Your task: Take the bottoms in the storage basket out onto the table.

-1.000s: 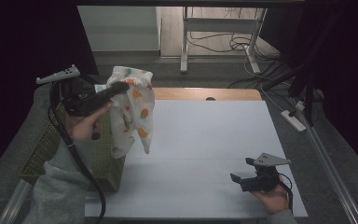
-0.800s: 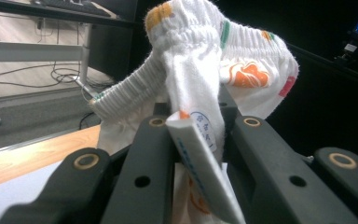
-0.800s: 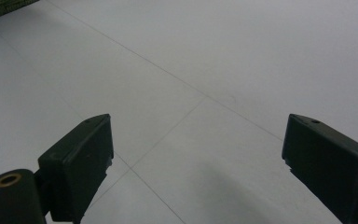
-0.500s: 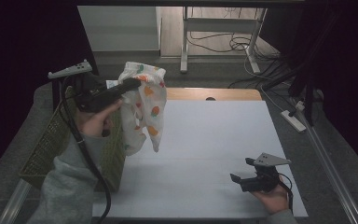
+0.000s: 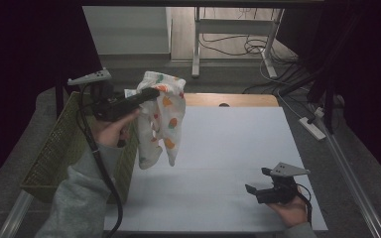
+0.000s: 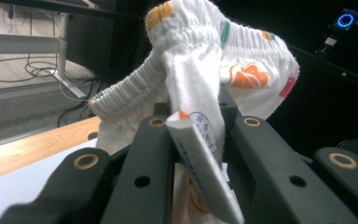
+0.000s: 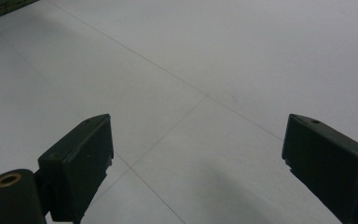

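I'm seeing the left gripper clamping the small white garment by its elastic waistband, jaws closed on the bunched fabric. In the left gripper view the waistband is sitting pinched between the two black fingers, with a white care label sticking out of the gap toward the camera. The garment is hanging free in the air, above the table's left edge, just beside the green wicker basket; its bottom end isn't touching the white table. Long axis is running roughly vertical, waistband up, loose end pointing down. Orange, green and red prints are showing on it.

Count: one garment, one basket, two grippers.

The right gripper is sitting low at the table's near right, held in the right hand, well apart from the garment. In the right gripper view its jaws are standing wide apart over bare white tabletop, nothing between them.
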The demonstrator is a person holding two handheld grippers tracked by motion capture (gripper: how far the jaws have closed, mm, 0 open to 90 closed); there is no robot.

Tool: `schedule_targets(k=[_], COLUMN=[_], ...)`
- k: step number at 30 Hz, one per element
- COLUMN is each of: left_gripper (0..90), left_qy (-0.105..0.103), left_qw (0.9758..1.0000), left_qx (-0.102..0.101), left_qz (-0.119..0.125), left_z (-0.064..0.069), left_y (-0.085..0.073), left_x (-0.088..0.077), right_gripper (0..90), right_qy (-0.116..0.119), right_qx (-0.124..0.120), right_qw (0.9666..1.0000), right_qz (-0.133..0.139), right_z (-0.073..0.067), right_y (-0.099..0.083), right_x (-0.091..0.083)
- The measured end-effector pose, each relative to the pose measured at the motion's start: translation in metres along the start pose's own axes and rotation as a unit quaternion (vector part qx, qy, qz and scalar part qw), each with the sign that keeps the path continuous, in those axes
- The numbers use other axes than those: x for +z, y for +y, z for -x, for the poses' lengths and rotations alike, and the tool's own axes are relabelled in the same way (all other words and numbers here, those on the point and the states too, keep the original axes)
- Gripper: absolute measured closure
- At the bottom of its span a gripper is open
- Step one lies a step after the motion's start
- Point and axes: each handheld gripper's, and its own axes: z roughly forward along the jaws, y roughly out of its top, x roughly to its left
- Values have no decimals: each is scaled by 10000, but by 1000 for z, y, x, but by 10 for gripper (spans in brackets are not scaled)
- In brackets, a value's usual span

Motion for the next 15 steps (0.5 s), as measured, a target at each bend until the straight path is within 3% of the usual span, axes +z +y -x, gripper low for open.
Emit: schedule_targets(k=[8, 15], left_gripper=[827, 827], left_qy=[-25, -112], left_qw=[9998, 9995], left_qx=[-44, -29], left_qz=[-191, -290], left_z=[-3, 0], left_y=[-12, -13], left_x=[20, 36], right_gripper=[90, 91], right_qy=[-13, -22], right_qx=[5, 62], right_qw=[10000, 10000], right_qz=[19, 64], right_z=[0, 1], right_y=[0, -1], right_x=[-2, -6])
